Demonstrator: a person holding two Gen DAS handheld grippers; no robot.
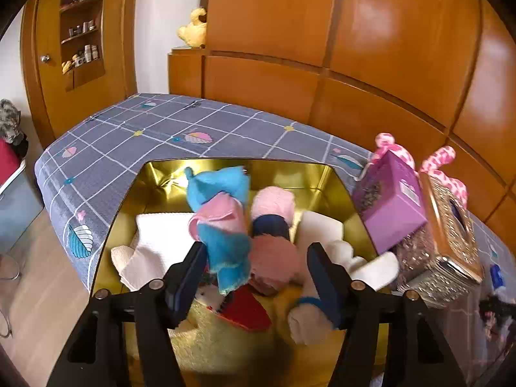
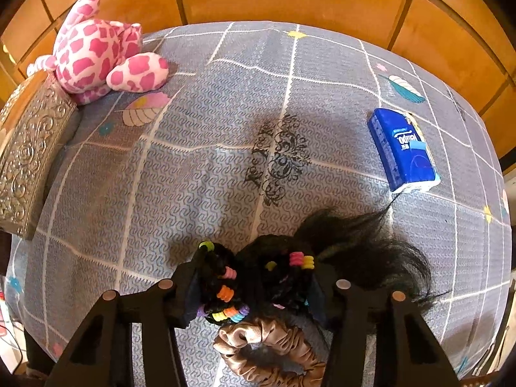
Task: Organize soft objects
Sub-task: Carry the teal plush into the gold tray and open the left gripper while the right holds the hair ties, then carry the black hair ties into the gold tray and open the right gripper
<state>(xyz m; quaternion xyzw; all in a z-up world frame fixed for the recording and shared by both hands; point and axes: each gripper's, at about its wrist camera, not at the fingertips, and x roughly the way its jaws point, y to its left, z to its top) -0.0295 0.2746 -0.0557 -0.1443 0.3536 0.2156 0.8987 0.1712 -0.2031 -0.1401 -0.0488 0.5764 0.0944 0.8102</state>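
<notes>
Left gripper (image 1: pixel 254 277): jaws apart, gripping nothing, over gold box (image 1: pixel 135 190) of plush toys | Right gripper (image 2: pixel 254 285): clamped on black beaded wig (image 2: pixel 322 258), grey checked bedsheet (image 2: pixel 193 177)

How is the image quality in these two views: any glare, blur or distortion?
Left wrist view: glare on the wardrobe panels and the gold box wall; motion blur at the lower right and on the white cloth; strong fisheye bending. Right wrist view: sharp, evenly lit, soft shadow under the hairpiece; the bed bulges from distortion.
</notes>
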